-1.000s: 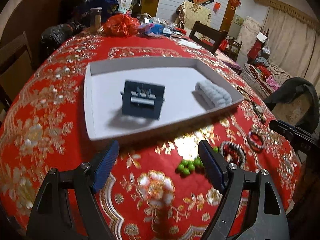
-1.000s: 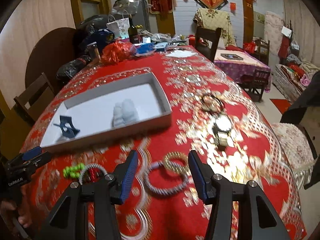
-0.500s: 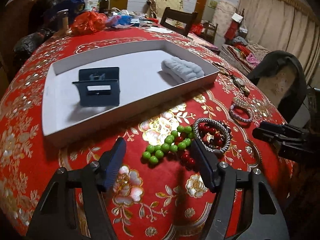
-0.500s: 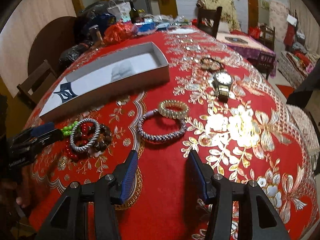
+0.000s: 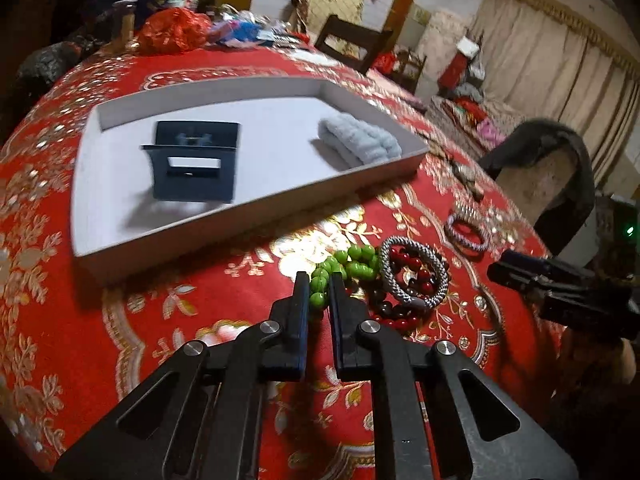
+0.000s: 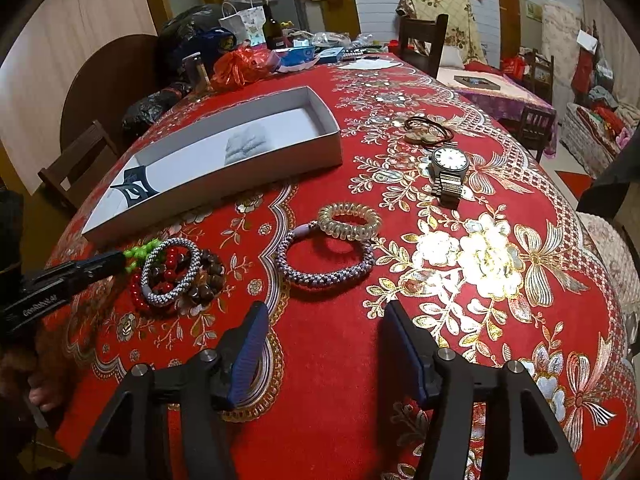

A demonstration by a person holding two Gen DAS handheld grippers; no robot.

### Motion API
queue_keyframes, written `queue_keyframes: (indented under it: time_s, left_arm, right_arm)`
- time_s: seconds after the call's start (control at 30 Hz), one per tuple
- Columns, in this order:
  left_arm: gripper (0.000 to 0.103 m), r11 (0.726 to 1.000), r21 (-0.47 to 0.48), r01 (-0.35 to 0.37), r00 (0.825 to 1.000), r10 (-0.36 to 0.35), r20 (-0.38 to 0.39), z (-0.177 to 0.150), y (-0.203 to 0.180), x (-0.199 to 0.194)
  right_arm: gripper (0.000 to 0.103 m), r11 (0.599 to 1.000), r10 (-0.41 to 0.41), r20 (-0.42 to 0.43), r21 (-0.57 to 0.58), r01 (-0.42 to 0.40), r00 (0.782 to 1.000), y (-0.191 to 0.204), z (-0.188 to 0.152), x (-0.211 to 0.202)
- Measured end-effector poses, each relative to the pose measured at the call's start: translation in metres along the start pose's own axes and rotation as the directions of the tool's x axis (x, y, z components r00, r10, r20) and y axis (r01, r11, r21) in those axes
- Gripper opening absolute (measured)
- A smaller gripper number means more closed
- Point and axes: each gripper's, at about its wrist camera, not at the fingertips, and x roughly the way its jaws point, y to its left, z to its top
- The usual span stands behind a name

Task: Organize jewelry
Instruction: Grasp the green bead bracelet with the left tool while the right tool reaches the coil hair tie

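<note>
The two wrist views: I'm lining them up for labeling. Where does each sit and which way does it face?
Left wrist: behind the left gripper, facing the white tray; fingers closed on the green bead bracelet.
Right wrist: behind the open right gripper, facing the wristwatch.
Shared: tray, green beads, each other's gripper.

My table (image 6: 500,320) wears a red cloth with gold and silver flowers. On it lies a shallow white box (image 6: 240,172), open at the top. Just in front of its near wall sit my green bead bracelet (image 5: 344,268), a grey woven bracelet (image 6: 172,272) over red and brown beads, then a purple-grey woven bracelet (image 6: 324,272) touching a clear coil hair tie (image 6: 350,220). Further right stands a metal wristwatch (image 6: 450,172), with dark hair ties (image 6: 430,128) beyond it. Bags, a bottle and clutter crowd the far end.
</note>
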Motion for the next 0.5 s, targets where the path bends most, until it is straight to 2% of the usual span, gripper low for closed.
queue_keyframes:
  time_s: [0.3, 0.5]
  left_arm:
    - [0.008, 0.999, -0.036, -0.039, 0.999, 0.04, 0.007, -0.01, 0.015, -0.013]
    - [0.008, 0.997, -0.033, -0.064, 0.998, 0.064, 0.006, -0.011, 0.014, -0.013]
  right_arm:
    - [0.058, 1.0, -0.007, 0.0, 0.004, 0.007, 1.0, -0.001, 0.0, 0.0]
    - [0.058, 0.997, -0.001, 0.038, 0.082, -0.002, 0.999, -0.02, 0.004, -0.011]
